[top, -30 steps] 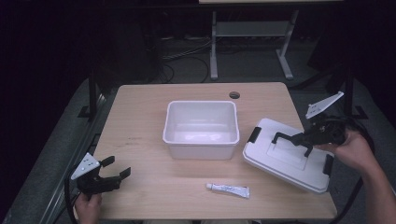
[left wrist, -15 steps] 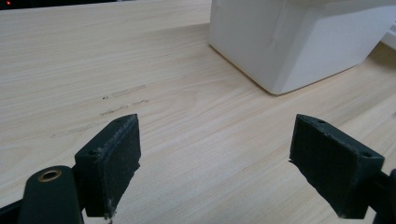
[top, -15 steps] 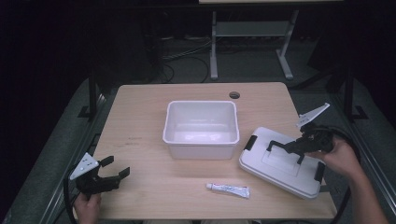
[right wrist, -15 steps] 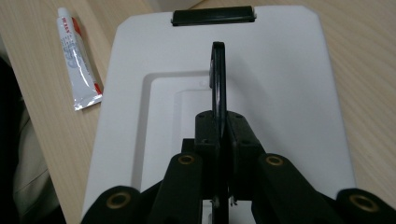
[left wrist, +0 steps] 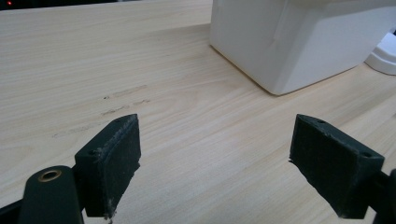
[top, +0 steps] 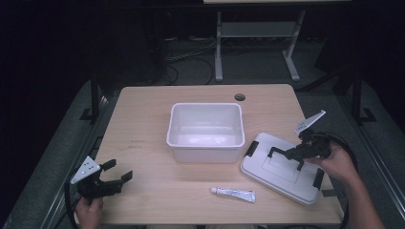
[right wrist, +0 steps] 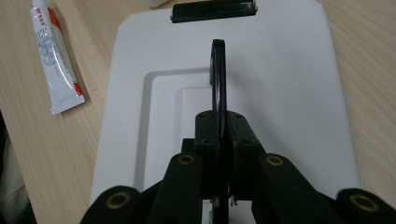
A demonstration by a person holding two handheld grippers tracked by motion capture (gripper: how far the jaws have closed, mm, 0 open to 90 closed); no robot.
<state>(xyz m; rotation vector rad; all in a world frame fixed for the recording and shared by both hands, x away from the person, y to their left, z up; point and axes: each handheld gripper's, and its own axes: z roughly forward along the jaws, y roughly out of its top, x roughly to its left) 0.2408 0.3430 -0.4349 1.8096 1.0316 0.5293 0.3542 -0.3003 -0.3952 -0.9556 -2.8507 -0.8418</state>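
A light wooden table (top: 157, 138) carries the scene, a round cable hole (top: 239, 97) near its far edge; at its middle stands an open white plastic bin (top: 205, 132), empty and upright, its long sides running parallel to the table's near edge. Just beside the bin, toward the table's right near corner, lies a white lid (top: 282, 168) with black latches at its ends, set askew to the table edges and lying almost flat on the wood; whether all of it bears on the table cannot be told. The right gripper (top: 292, 153), held in the person's right hand (top: 336, 162) over the right edge, has its jaws clamped tight on the lid's black handle (right wrist: 218, 74); the right gripper view shows the thin handle standing on edge, pinched between the two pads. At the left near corner the left gripper (top: 117, 171) rests low over the wood in the person's left hand (top: 88, 210), jaws spread wide with nothing between them; the left gripper view shows bare tabletop between the pads and the bin's corner beyond. A small white tube (top: 233, 194) with red print lies flat near the near edge, between the bin and the lid's near corner, well apart from both grippers.
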